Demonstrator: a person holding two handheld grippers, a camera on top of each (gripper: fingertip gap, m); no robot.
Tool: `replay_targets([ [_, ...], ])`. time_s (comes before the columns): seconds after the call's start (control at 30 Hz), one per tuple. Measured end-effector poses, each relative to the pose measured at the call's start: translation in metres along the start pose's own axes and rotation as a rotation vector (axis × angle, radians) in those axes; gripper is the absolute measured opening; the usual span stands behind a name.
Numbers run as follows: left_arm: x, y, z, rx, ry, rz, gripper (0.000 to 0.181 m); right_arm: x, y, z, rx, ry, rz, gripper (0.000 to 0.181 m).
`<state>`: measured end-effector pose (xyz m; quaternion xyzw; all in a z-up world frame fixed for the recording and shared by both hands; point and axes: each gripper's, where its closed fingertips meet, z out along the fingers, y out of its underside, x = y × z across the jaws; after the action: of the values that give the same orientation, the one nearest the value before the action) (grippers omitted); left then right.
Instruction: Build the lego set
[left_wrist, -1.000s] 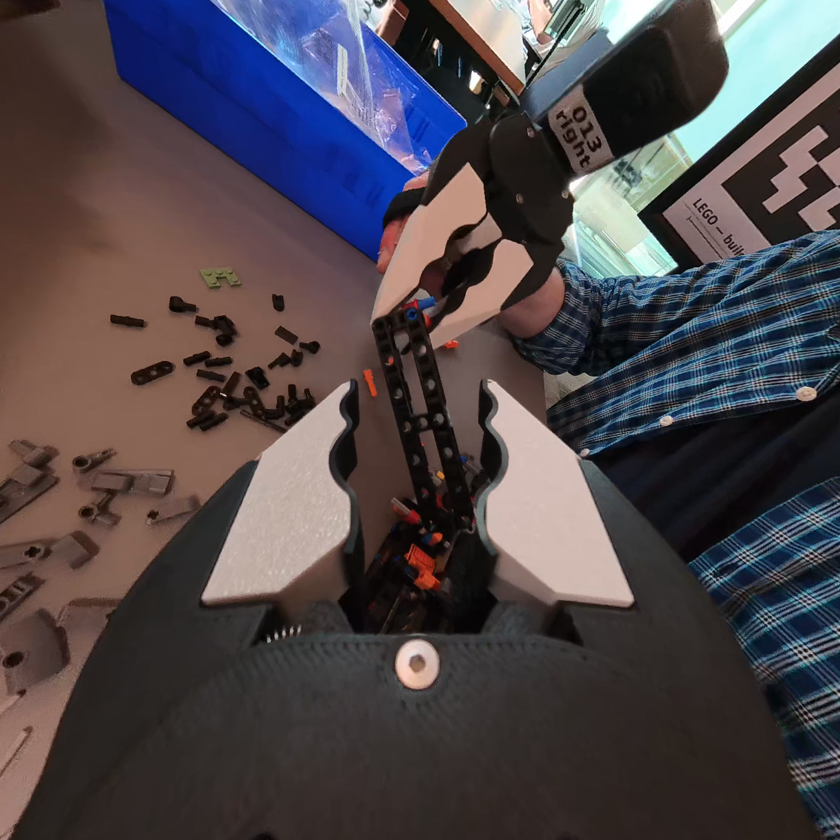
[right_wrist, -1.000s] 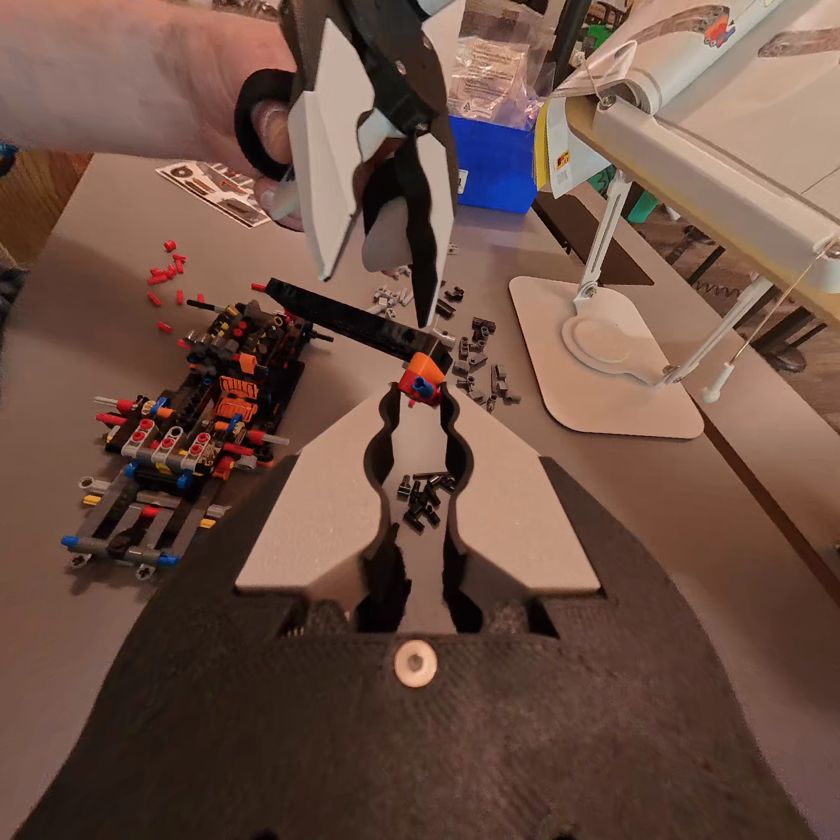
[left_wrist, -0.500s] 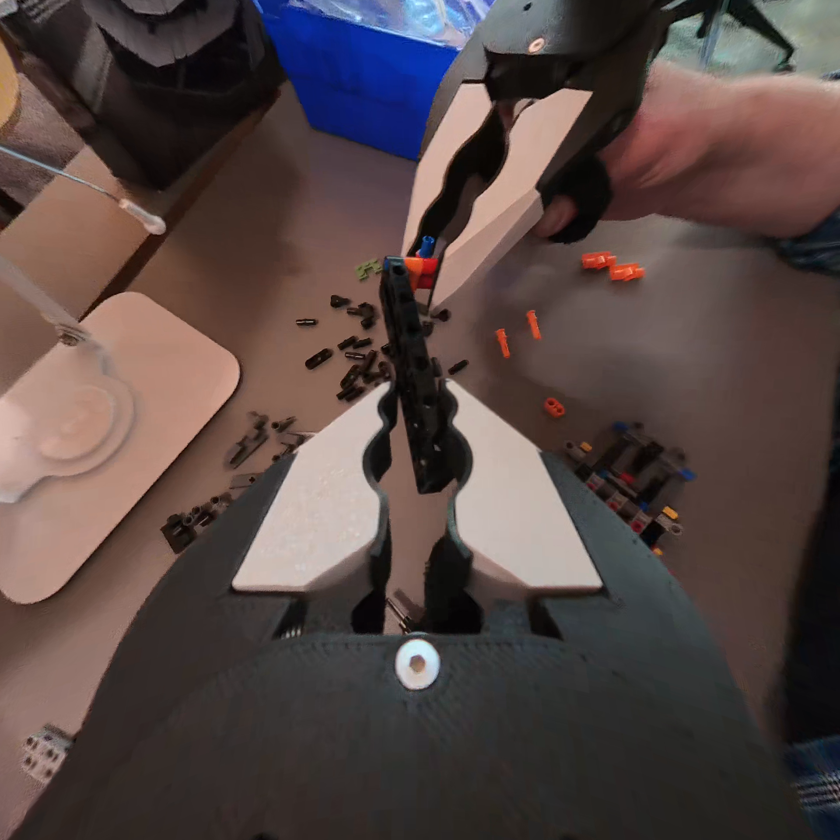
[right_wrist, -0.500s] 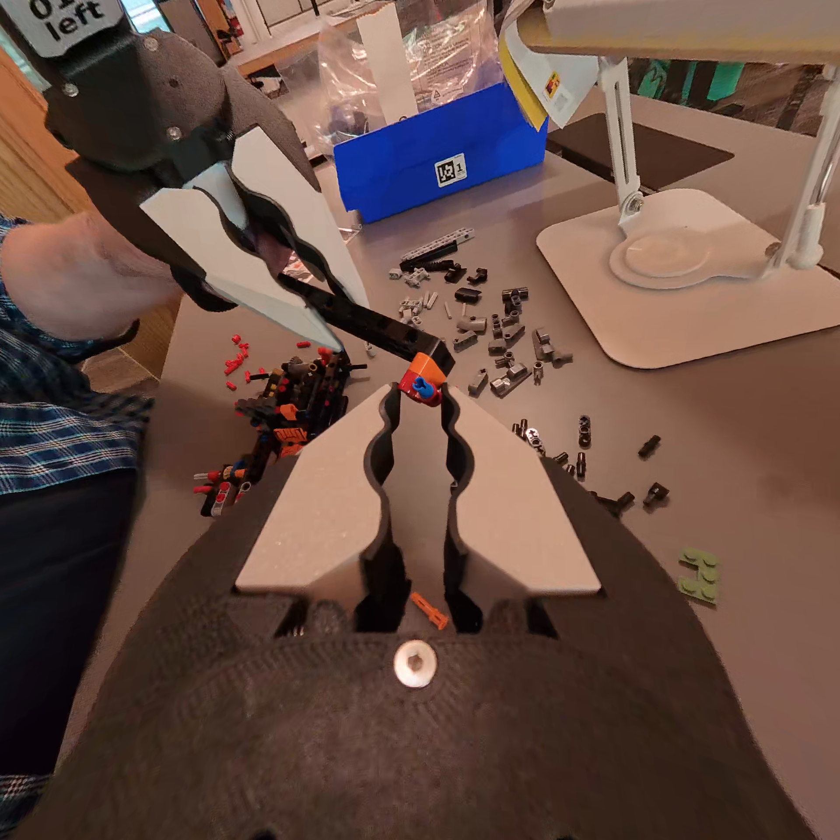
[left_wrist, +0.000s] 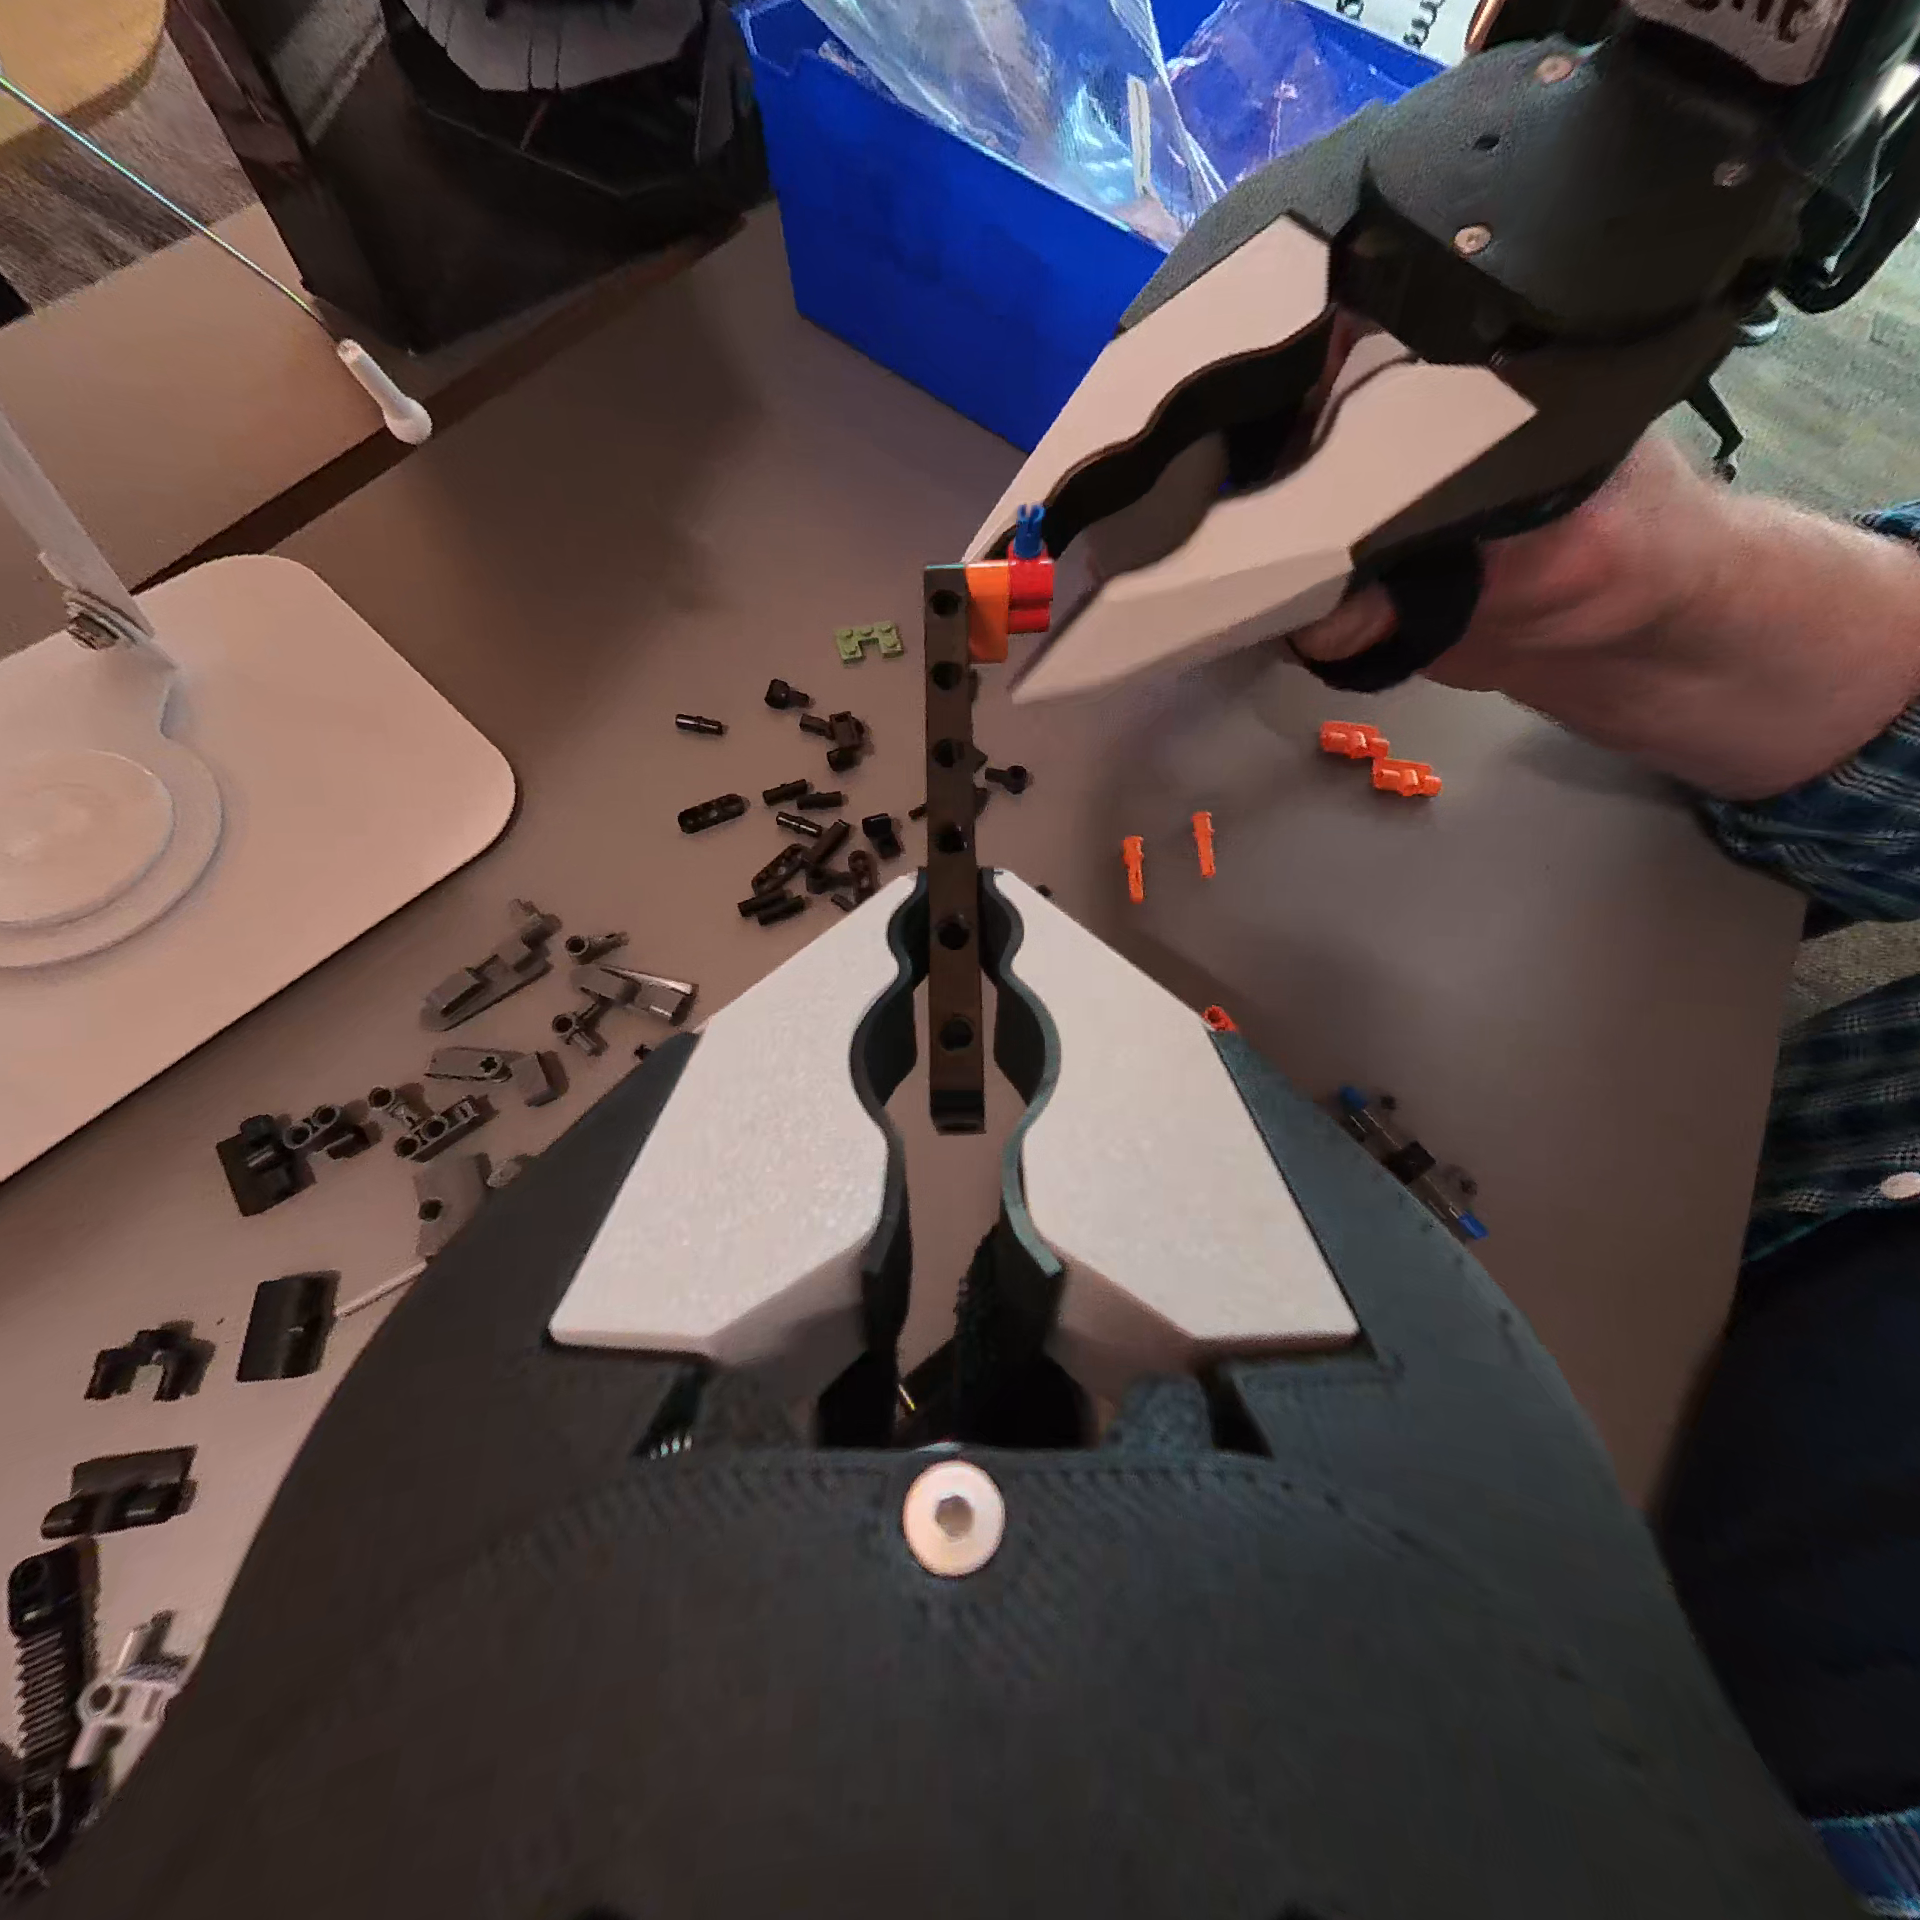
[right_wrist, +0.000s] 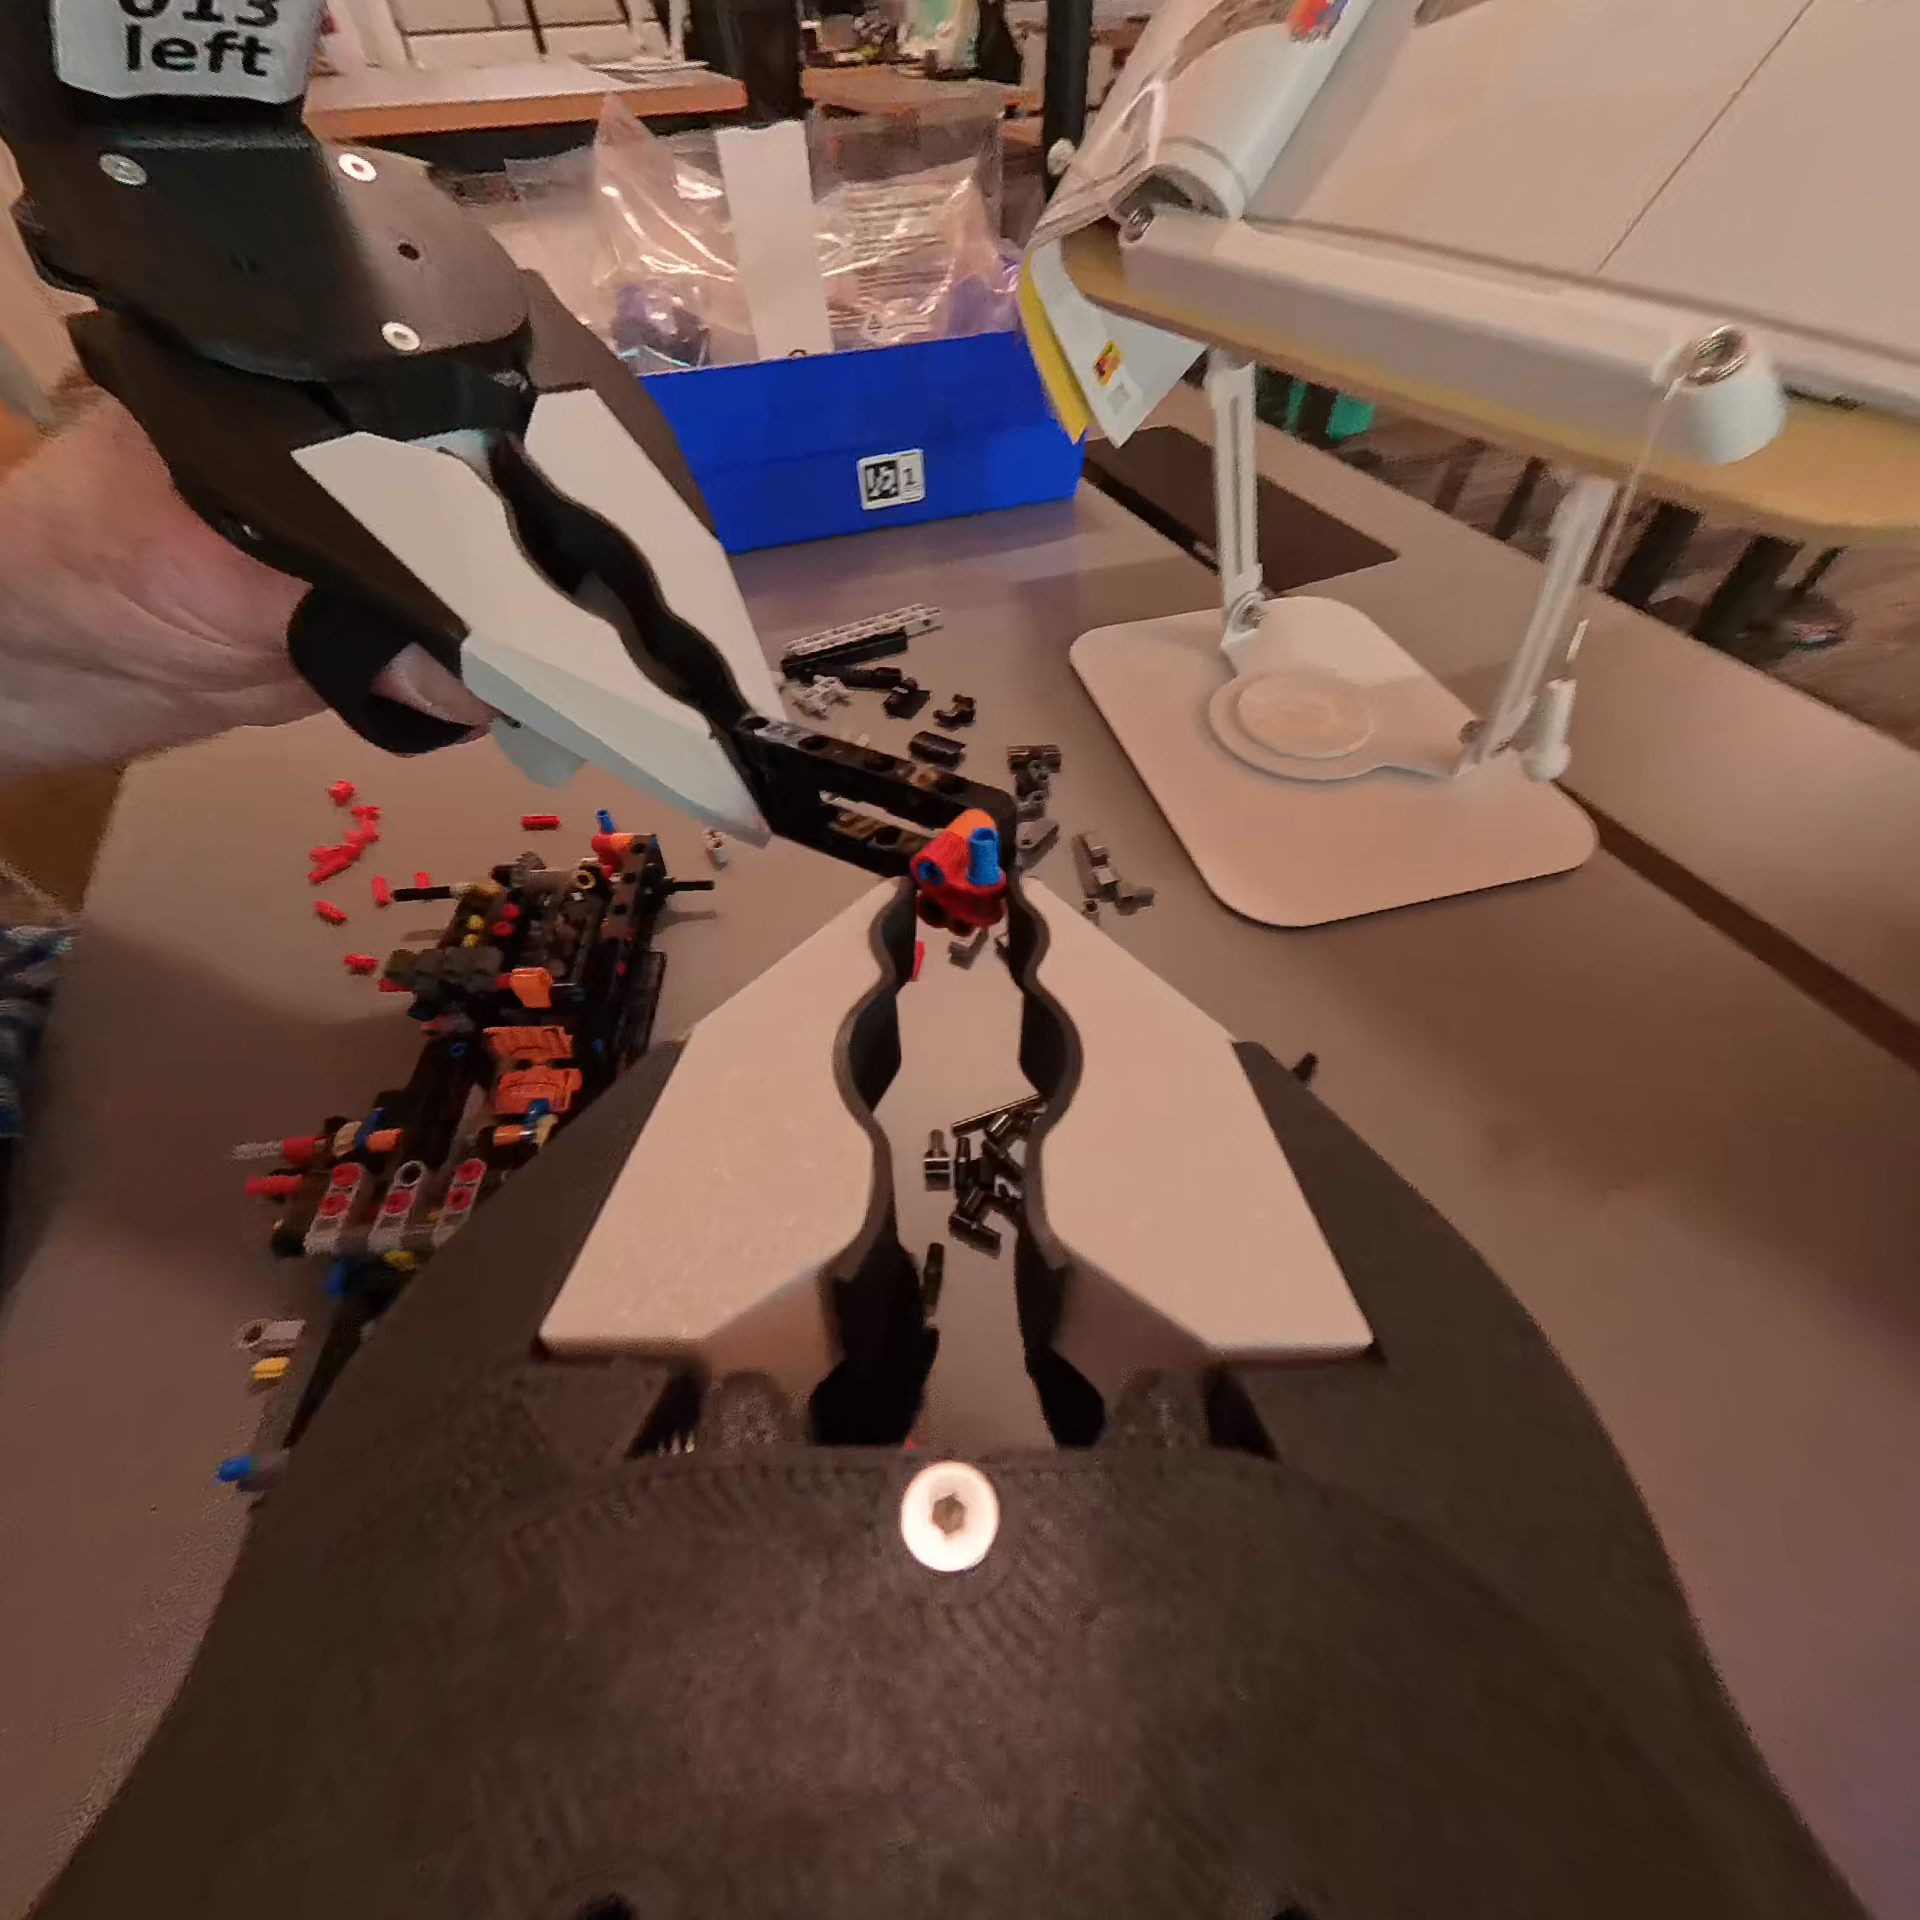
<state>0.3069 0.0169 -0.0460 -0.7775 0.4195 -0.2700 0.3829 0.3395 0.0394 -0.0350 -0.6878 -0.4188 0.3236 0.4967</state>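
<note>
My left gripper (left_wrist: 956, 888) is shut on a long black lego frame (left_wrist: 951, 790) and holds it above the table. The frame points away from me. At its far end sits a small red, orange and blue connector (left_wrist: 1010, 603). My right gripper (right_wrist: 956, 899) is shut on that connector (right_wrist: 958, 868), which touches the frame's end (right_wrist: 883, 795). The right gripper also shows in the left wrist view (left_wrist: 1013, 613), and the left gripper in the right wrist view (right_wrist: 764, 769). The part-built black and orange chassis (right_wrist: 509, 1039) lies on the table at the left.
A blue bin (right_wrist: 862, 436) holding plastic bags stands at the back. A white stand base (right_wrist: 1330, 748) is at the right, under a raised booklet. Loose black pins (left_wrist: 810, 821), grey parts (left_wrist: 520, 987), orange parts (left_wrist: 1382, 758) and red pins (right_wrist: 348, 842) lie scattered. Tip to tip, the grippers are about 5 cm apart.
My left gripper has closed on the black frame. Both grippers have swung with it away from the chassis. The connector has turned so that its red side shows.
</note>
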Motion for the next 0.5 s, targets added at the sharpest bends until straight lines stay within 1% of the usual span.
replay_targets([
  [0.13,0.0036,0.0011,0.0014,0.004,0.001,0.006,0.008,0.0009,-0.0009,-0.0009,0.016,-0.002,0.021,0.013],
  [0.3,0.0041,-0.003,0.0004,0.041,0.0,-0.001,0.009,0.0027,-0.0016,-0.0022,0.03,-0.017,0.059,0.013],
  [0.4,-0.0003,-0.005,-0.0031,0.066,-0.031,0.006,0.027,0.0056,-0.0016,-0.0038,0.04,-0.027,0.097,0.013],
  [0.5,-0.0024,-0.0025,-0.0066,0.065,-0.061,0.035,0.034,0.0072,-0.0019,-0.0052,0.046,-0.037,0.128,0.013],
])
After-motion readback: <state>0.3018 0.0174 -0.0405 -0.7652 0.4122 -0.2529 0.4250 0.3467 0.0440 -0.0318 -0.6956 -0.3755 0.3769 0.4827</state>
